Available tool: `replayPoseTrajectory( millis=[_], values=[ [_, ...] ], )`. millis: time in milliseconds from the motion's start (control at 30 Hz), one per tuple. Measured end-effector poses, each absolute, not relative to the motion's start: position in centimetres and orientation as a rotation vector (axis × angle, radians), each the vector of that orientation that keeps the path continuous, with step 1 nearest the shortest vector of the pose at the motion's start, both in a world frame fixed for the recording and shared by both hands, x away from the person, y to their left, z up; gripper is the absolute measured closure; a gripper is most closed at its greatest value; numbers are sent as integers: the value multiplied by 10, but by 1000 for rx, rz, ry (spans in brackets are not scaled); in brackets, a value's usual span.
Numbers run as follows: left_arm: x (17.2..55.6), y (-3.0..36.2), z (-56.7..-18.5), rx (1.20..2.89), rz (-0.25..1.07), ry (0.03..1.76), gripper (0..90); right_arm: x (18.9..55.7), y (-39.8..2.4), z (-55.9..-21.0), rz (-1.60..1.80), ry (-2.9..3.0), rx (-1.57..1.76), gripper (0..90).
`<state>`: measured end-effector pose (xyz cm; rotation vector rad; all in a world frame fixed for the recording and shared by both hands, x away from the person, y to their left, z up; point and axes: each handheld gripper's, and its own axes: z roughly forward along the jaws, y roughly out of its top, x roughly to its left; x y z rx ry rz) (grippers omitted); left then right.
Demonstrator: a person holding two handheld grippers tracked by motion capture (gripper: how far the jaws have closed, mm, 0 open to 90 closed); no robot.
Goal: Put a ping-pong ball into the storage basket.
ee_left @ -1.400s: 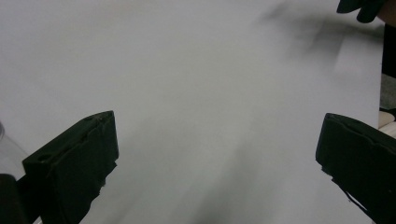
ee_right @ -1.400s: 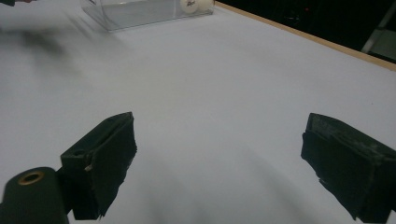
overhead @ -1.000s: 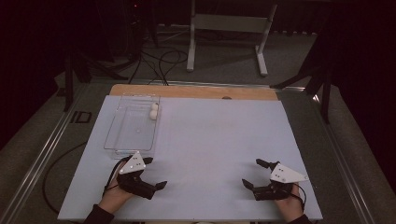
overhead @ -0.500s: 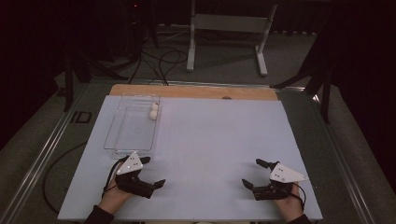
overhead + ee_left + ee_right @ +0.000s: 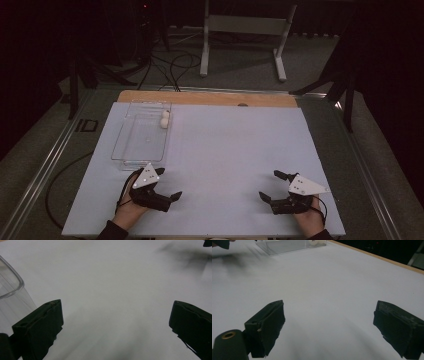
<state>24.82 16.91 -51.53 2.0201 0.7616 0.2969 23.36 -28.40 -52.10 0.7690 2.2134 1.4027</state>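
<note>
I see the clear plastic tray (image 5: 141,137) at the table's (image 5: 230,150) far left, a white egg-like lump (image 5: 165,119) inside. My left gripper (image 5: 169,186) and right gripper (image 5: 270,186) gape wide, empty.

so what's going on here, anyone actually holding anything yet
Not yet. A person holds a two-jaw tool in each hand at the near edge of the white table. The left tool sits just below a clear plastic tray at the left side of the table; the right tool is at the near right. Both have their jaws wide apart with nothing between them. A small white object lies at the tray's far end, untouched.
</note>
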Motion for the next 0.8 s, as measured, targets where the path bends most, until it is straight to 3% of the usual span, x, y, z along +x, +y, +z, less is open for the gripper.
replayPoseTrajectory(
  millis=[800],
  values=[
    [247, 173, -514, 1996, 311, 770, 5, 234, -285, -520, 1398, 2206, 766, 100]
  ],
)
